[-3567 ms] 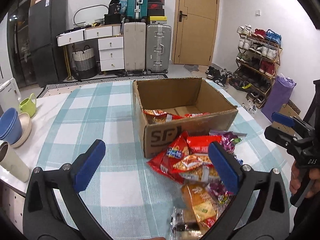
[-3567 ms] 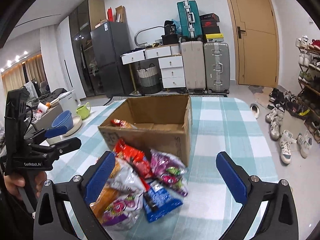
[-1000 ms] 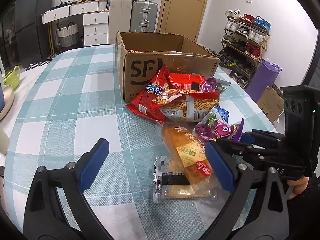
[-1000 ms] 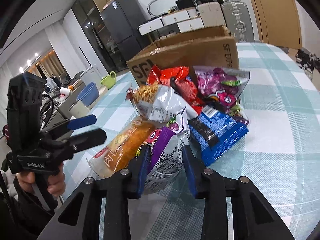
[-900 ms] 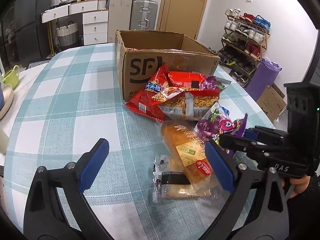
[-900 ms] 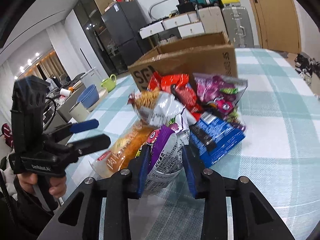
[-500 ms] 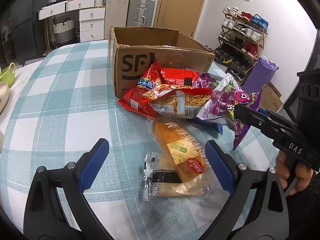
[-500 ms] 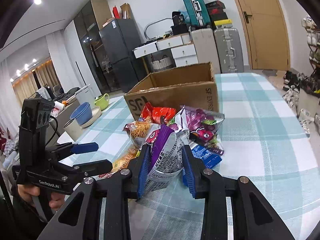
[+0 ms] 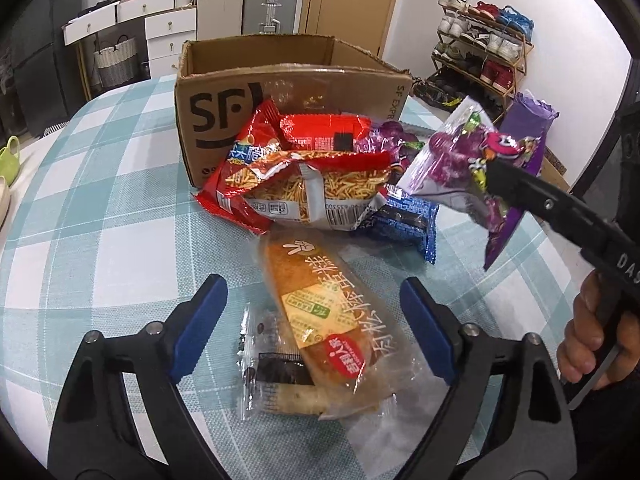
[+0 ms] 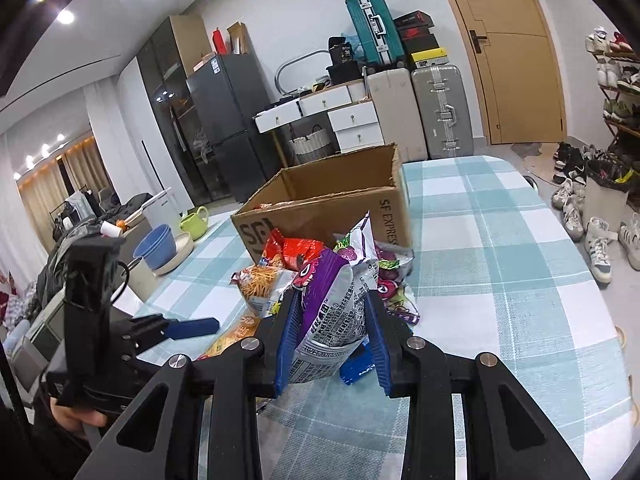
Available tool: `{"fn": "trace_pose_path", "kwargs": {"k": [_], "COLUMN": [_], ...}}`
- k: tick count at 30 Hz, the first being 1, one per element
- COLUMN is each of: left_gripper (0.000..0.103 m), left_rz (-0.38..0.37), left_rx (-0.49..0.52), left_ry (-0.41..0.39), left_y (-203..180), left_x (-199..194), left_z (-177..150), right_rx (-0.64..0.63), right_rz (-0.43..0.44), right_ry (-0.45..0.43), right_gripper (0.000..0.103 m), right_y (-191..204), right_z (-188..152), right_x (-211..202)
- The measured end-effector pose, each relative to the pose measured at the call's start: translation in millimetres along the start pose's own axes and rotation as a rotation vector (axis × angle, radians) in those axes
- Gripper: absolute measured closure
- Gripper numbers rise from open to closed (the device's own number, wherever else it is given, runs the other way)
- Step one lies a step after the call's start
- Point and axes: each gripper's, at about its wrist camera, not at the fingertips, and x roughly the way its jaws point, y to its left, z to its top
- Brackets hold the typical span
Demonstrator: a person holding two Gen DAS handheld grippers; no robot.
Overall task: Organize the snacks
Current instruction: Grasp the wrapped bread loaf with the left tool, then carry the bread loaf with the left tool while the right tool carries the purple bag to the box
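My right gripper (image 10: 332, 320) is shut on a purple snack bag (image 10: 332, 300) and holds it in the air above the table; the bag also shows in the left wrist view (image 9: 468, 164), to the right of the pile. My left gripper (image 9: 316, 320) is open and empty, its fingers on either side of an orange bread packet (image 9: 328, 312) that lies over a clear-wrapped cake (image 9: 276, 376). Behind them lie a noodle-snack bag (image 9: 308, 192), red bags (image 9: 320, 132) and a blue packet (image 9: 404, 220). The open cardboard box (image 9: 288, 92) stands behind the pile.
The table (image 9: 100, 184) has a teal checked cloth. Blue bowls (image 10: 158, 246) and a green cup (image 10: 194, 222) sit at its left side. Suitcases, drawers, a fridge and a shoe rack stand beyond the table.
My right gripper closed on the purple bag and has lifted it up off the pile. My left gripper has moved closer over the bread packet and stays open.
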Motion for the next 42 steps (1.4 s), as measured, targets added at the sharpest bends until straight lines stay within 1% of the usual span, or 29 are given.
{"fn": "trace_pose_path", "kwargs": {"k": [1,3,5,7,8,10,13,16,18,24,32,35,37,42], "left_gripper": [0.026,0.029,0.036,0.046,0.048,0.056,0.062,0.065,0.066,0.068,0.069,0.069,0.069,0.069], "left_rz": [0.002,-0.016,-0.031,-0.047,-0.049,-0.046,-0.057,-0.057,-0.069,-0.07,-0.105,-0.105,-0.125,-0.147], "left_rx": [0.002,0.003,0.006,0.008,0.01,0.012,0.005,0.015,0.016,0.033,0.034,0.032,0.027,0.038], "left_ry": [0.008,0.015,0.022,0.02,0.02,0.011,-0.001,-0.017,-0.023,-0.046,-0.045,-0.054,-0.057,-0.065], "left_y": [-1.2,-2.3,-2.7,-2.8,-2.6,-2.1,1.7,3.7,5.0,3.0,4.3,5.4,5.8,0.5], "left_x": [3.0,6.4,8.6,9.0,9.0,7.9,4.5,-1.3,-5.1,-16.2,-25.6,-32.1,-36.2,-45.6], "left_z": [-0.4,-1.8,-3.1,-4.0,-4.5,-5.7,-7.0,-9.1,-9.8,-9.2,-19.3,-23.1,-25.7,-30.4], "right_rx": [0.003,0.01,0.012,0.007,0.004,0.0,-0.002,-0.003,-0.006,-0.007,-0.016,-0.021,-0.022,-0.024], "right_rz": [-0.002,-0.002,-0.001,-0.001,0.001,0.003,0.005,0.006,0.006,0.006,0.006,0.007,0.006,0.006], "right_ry": [0.0,0.004,0.009,0.011,0.012,0.012,0.013,0.01,0.001,-0.013,-0.024,-0.027,-0.026,-0.03], "right_gripper": [0.07,0.07,0.07,0.07,0.07,0.07,0.07,0.07,0.07,0.07,0.07,0.07,0.07,0.07], "right_y": [-0.6,-1.9,-1.6,0.4,1.4,3.1,4.3,2.4,3.1,3.4,5.2,7.2,7.6,8.5], "right_z": [-0.4,-0.8,-1.6,-2.4,-2.5,-2.6,-2.5,-1.2,-0.4,0.3,1.1,0.6,0.6,2.0], "right_x": [0.0,0.8,2.0,3.0,3.2,4.4,4.4,6.7,4.8,1.1,-3.1,-3.9,-4.0,-5.6]}}
